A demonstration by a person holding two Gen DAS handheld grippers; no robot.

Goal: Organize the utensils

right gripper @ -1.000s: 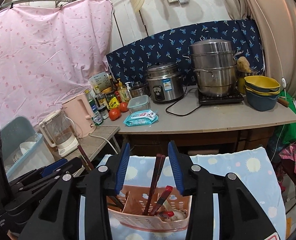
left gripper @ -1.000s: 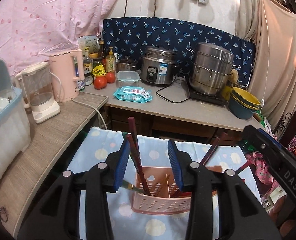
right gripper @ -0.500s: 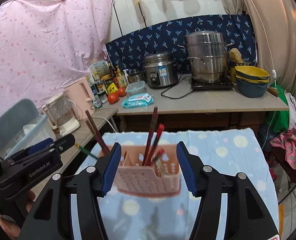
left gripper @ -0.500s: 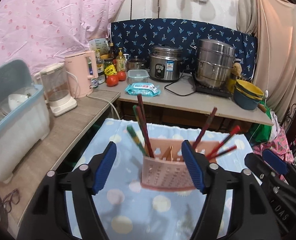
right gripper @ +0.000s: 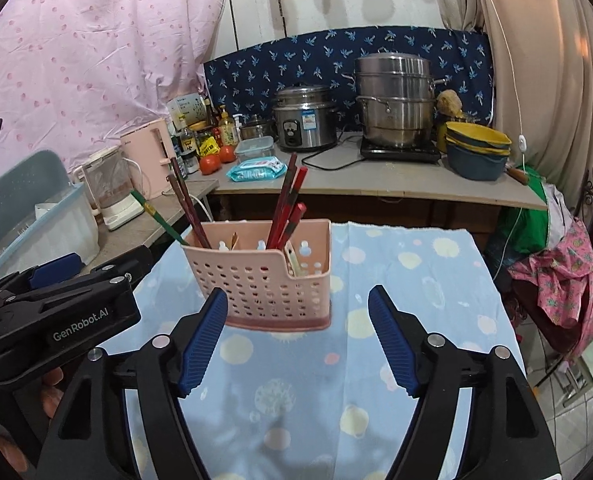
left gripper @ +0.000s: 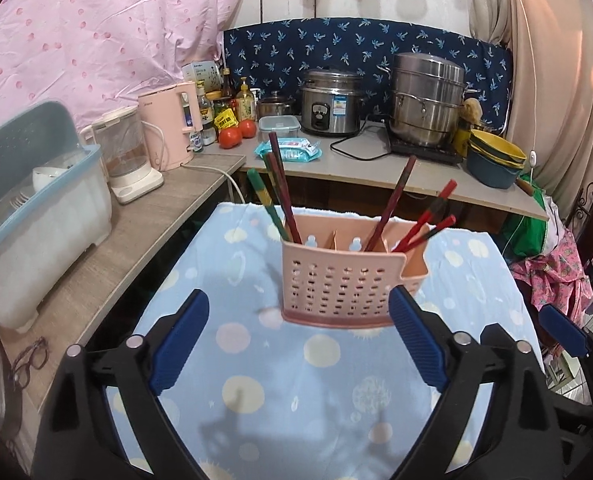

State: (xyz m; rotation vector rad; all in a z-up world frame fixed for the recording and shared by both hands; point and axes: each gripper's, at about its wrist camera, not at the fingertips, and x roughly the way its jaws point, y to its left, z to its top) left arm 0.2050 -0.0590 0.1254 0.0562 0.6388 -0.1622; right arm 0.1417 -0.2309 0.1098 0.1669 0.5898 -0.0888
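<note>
A pink perforated utensil holder (left gripper: 344,280) (right gripper: 268,280) stands upright on a light blue dotted cloth (left gripper: 264,380) (right gripper: 396,280). Dark red chopsticks (left gripper: 282,196) (right gripper: 286,208) and a green-handled chopstick (left gripper: 262,196) (right gripper: 156,216) stick up out of its compartments. My left gripper (left gripper: 298,340) hangs just in front of the holder, its jaws opening wide with nothing between them. My right gripper (right gripper: 298,338) is also short of the holder, jaws opening and empty. The left gripper's body (right gripper: 56,320) shows at the left of the right wrist view.
A counter (left gripper: 376,168) behind holds a rice cooker (left gripper: 330,104), steel steamer pot (left gripper: 426,96), stacked bowls (left gripper: 492,160), tomatoes (left gripper: 236,134) and a wipes pack (left gripper: 290,148). Left side shelf carries a kettle (left gripper: 168,128), blender jug (left gripper: 124,152) and dish bin (left gripper: 36,216). Glasses (left gripper: 30,362) lie near its edge.
Both grippers have pulled back from the holder and opened wide. The holder now stands free on the cloth, farther from both cameras.
</note>
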